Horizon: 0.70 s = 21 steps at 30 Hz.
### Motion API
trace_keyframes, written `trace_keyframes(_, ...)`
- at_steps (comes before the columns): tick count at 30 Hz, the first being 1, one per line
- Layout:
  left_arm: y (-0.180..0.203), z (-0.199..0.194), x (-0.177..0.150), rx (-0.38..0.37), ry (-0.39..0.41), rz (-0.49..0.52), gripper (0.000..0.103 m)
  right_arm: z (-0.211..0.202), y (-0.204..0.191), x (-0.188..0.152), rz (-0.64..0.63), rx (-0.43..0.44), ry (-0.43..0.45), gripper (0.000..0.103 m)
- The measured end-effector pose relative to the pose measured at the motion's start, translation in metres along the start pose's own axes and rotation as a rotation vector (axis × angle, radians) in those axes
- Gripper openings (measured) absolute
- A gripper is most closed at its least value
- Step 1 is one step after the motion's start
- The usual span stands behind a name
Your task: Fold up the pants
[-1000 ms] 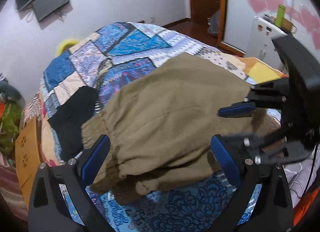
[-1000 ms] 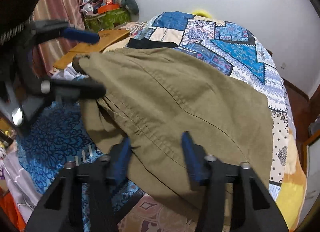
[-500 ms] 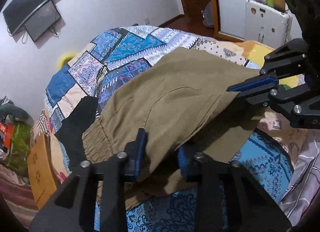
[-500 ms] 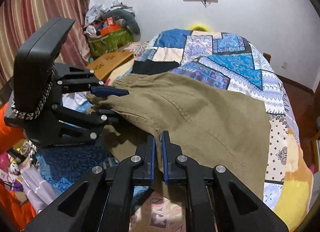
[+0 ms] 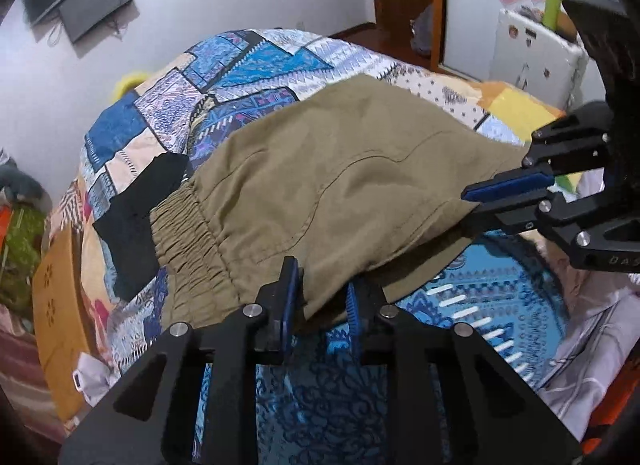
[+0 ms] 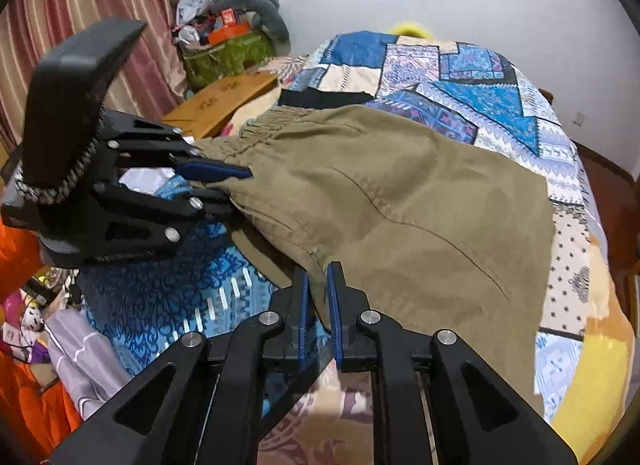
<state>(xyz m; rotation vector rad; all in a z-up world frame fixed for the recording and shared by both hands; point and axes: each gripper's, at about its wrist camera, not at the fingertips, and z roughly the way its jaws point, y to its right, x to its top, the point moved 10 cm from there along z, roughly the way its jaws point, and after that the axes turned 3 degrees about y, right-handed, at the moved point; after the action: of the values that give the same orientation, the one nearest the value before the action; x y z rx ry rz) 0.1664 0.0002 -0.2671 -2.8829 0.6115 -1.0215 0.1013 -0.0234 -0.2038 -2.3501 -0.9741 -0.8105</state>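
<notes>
Olive-brown pants [image 5: 340, 169] lie across a patchwork bedspread [image 5: 248, 65], with the elastic waistband [image 5: 188, 233] at the left. My left gripper [image 5: 320, 277] has its jaws closing, and they pinch a bunched fold of the near edge just right of the waistband. My right gripper [image 6: 318, 271] is shut on the same near edge further along. The cloth between the two grips hangs raised off the bed. The right gripper [image 5: 470, 204] also shows in the left wrist view, and the left gripper [image 6: 240, 187] in the right wrist view, clamped on the pants [image 6: 400, 193].
A black garment [image 5: 136, 217] lies beside the waistband. A wooden board [image 5: 56, 325] leans at the bed's left side. A white appliance [image 5: 536, 61] and a doorway are beyond the bed on the right. A heap of bags and clothes [image 6: 228, 57] stands by the curtain.
Both grippers went from open around the near edge of the pants to closed on it. The edge has come up off the bed and the cloth is pulled smoother.
</notes>
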Motion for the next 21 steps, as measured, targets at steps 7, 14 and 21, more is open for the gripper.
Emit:
trace_keyframes(7,-0.018,-0.036,0.012,-0.043,0.073,-0.117,0.032,-0.025,0.006,0.021,0.049,0.006,0.074,0.010)
trace_keyframes(14,-0.063,-0.043,0.034,0.032,0.126,-0.241,0.038,-0.027,0.016,0.041,0.088,-0.024,0.131,0.026)
trace_keyframes(21,-0.072,0.009,0.013,-0.016,0.014,-0.354,0.040,0.009,0.027,0.023,0.166,-0.042,0.056,0.038)
